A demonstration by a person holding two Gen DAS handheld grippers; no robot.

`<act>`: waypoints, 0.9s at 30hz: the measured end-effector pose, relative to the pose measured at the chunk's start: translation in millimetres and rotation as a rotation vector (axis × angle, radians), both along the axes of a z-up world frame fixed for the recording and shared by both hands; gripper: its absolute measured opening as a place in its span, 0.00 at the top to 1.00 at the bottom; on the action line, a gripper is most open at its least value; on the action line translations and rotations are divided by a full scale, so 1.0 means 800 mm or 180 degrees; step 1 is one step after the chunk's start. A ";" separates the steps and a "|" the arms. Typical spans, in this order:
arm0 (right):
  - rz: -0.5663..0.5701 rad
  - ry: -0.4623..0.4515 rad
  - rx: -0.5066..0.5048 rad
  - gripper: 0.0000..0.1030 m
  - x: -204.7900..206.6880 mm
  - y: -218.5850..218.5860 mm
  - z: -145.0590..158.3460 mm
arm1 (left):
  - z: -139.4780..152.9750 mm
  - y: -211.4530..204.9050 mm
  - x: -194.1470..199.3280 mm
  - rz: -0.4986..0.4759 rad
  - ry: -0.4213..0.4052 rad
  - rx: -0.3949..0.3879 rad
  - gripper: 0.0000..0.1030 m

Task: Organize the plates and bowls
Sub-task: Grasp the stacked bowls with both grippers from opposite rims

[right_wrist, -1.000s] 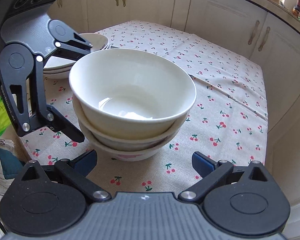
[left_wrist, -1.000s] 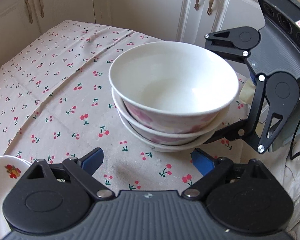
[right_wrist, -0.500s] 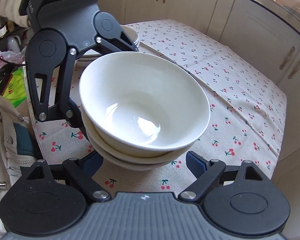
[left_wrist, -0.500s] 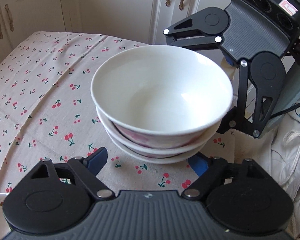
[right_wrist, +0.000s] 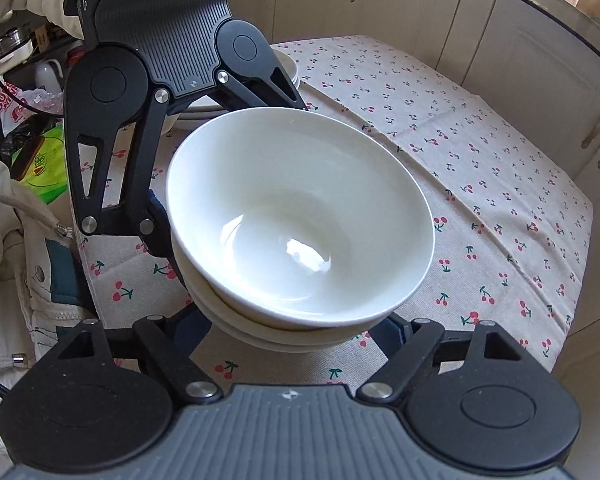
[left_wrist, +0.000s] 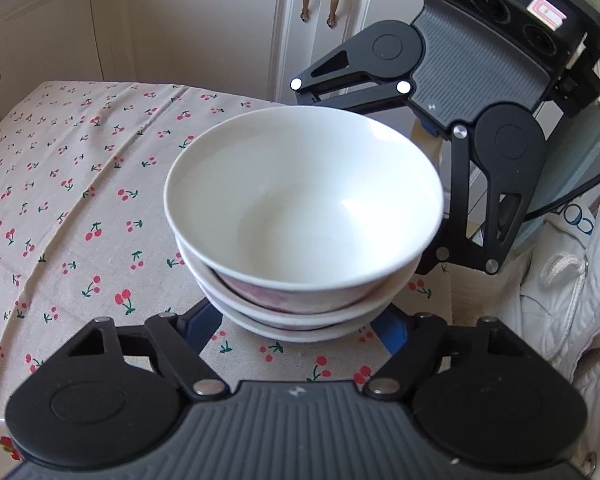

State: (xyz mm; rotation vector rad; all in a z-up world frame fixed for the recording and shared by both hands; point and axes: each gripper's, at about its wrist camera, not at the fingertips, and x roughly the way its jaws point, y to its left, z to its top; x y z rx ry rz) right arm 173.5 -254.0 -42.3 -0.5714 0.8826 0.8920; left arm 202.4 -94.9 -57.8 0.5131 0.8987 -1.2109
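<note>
The left gripper reaches under the near side of a nested stack of three glossy white ceramic bowls. Its jaws have just been closing, and its blue pads now sit tight against the lowest bowl's wall on either side, so it reads as clamped on the stack. The right gripper comes at the same stack from the opposite side. Its jaws have also just been closing with the stack between them, and its pads appear to press the bottom bowl as well, though the rim overhang hides the contact itself.

The stack sits on the cream tablecloth printed with red cherries, near the table edge closest to the person's pale quilted jacket. Behind the stack, in the right wrist view, a pile of white plates lies partly hidden by the left gripper.

The step looks like a two-handed grasp of the stack before relocation. The next move likely calls for a level, matched lift by both hands, as the nested bowls could tilt or slip apart.
</note>
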 end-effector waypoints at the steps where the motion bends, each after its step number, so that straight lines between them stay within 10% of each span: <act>1: -0.0002 0.0000 -0.0003 0.15 0.000 0.000 0.000 | 0.000 0.000 0.000 0.0004 0.0000 -0.0004 0.22; 27: 0.0030 -0.0070 -0.0067 0.16 -0.001 0.016 0.022 | 0.028 0.018 -0.014 0.0097 -0.0192 -0.0086 0.24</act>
